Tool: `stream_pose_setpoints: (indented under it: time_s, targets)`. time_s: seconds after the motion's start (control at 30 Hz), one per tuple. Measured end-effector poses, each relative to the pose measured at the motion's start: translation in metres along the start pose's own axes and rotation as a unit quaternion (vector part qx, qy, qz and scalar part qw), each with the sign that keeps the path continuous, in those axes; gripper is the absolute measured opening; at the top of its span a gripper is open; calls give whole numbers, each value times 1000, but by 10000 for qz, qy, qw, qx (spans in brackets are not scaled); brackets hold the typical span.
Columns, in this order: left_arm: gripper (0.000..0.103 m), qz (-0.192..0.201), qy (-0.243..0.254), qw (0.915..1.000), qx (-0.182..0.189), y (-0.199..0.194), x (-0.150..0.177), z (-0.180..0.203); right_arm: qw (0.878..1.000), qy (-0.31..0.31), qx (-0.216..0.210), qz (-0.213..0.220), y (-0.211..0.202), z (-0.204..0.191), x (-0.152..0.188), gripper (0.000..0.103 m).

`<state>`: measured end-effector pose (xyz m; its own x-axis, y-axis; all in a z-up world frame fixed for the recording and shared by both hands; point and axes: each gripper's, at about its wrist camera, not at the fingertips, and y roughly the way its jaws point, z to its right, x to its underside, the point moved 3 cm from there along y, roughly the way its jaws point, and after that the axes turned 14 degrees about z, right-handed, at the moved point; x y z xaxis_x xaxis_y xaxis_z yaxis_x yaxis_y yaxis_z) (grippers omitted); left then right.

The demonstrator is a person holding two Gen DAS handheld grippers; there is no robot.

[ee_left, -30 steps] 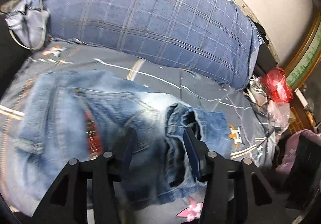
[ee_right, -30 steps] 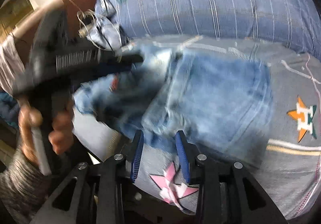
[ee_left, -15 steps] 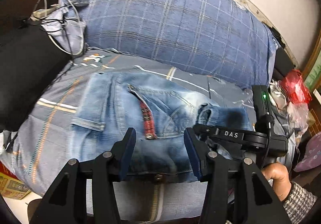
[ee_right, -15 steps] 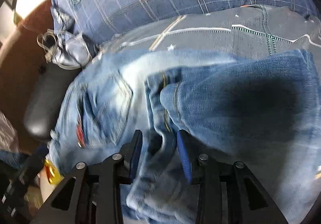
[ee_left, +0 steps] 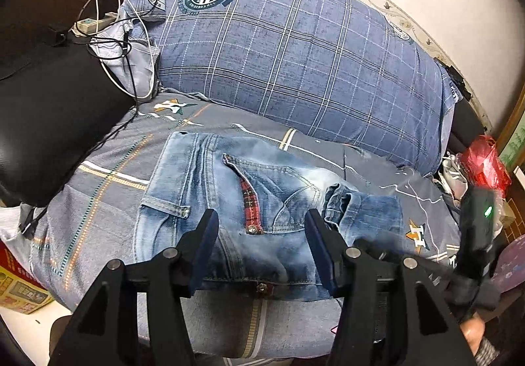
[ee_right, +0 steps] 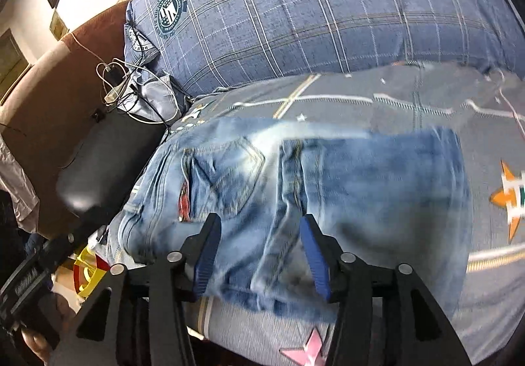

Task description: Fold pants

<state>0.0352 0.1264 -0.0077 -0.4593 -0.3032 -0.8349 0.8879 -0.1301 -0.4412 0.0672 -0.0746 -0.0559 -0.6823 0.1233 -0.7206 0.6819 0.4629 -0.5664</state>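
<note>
I find my left gripper (ee_left: 261, 247) wide open, holding nothing, above the jeans' waistband. My right gripper (ee_right: 259, 254) is likewise spread and empty. The jeans (ee_left: 249, 215) lie folded on the grey bedsheet (ee_left: 108, 188); beyond, the plaid pillow (ee_left: 295, 57).

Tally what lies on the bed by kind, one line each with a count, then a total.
Jeans: 1
Plaid pillow: 1
Power strip with cables: 1
Red bag: 1
Total: 4
</note>
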Motion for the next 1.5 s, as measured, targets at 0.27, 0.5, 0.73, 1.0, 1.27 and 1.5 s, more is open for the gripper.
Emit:
stream_pose_setpoints:
  time_s: [0.27, 0.5, 0.73, 1.0, 1.27, 1.5]
  targets:
    - [57, 46, 125, 9997, -200, -9, 3, 3, 9986, 388, 133, -324, 14, 21, 32, 58]
    - [59, 27, 276, 9992, -288, -10, 11, 11, 9943, 558, 212, 880, -57, 33, 13, 61]
    - [59, -362, 399, 9984, -158, 12, 30, 27, 9807, 1152, 793, 1364, -95, 91, 23, 63]
    - [59, -235, 457, 9979, -389, 16, 25, 19, 9885, 863, 544, 1113, -77, 79, 14, 63]
    - [65, -37, -1446, 9857, -864, 3, 4, -89, 9985, -14, 137, 538, -36, 29, -9, 63]
    - [69, -121, -2114, 9719, -1027, 11, 31, -131, 9946, -1010, -152, -188, 25, -49, -41, 64]
